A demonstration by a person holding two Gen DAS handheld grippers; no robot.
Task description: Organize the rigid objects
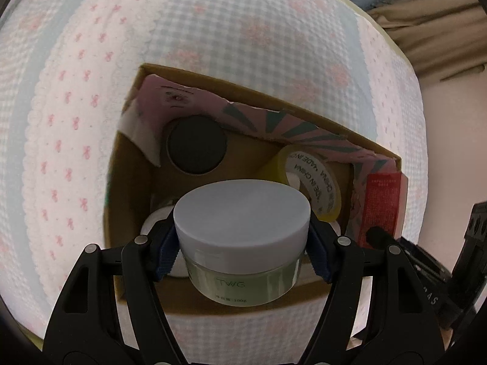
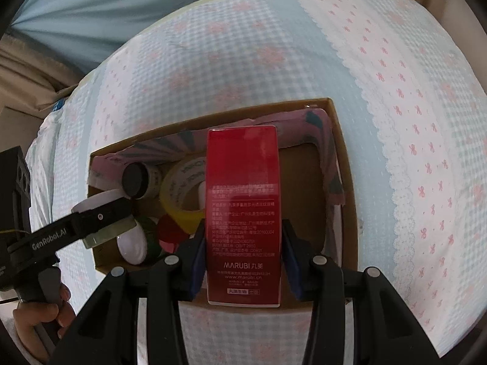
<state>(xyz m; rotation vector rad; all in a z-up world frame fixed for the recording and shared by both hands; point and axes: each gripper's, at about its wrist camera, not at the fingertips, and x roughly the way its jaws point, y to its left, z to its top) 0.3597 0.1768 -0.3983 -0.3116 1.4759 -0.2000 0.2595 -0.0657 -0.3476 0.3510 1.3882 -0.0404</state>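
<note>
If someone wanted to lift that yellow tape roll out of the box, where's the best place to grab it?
Probably by its upper rim: the yellow tape roll leans on edge in the cardboard box, crowded by the red carton. Come from above, one finger through its open core.

We see a bed (image 1: 231,30) covered by a waffle-textured quilt (image 2: 395,97) in pale blue check and white bands with pink bows and scalloped edging. At eleven o'clock in the right wrist view hangs a pleated blue curtain (image 2: 91,9); beige folded fabric (image 1: 426,27) lies at two o'clock in the left view. Light is soft and dim.
</note>
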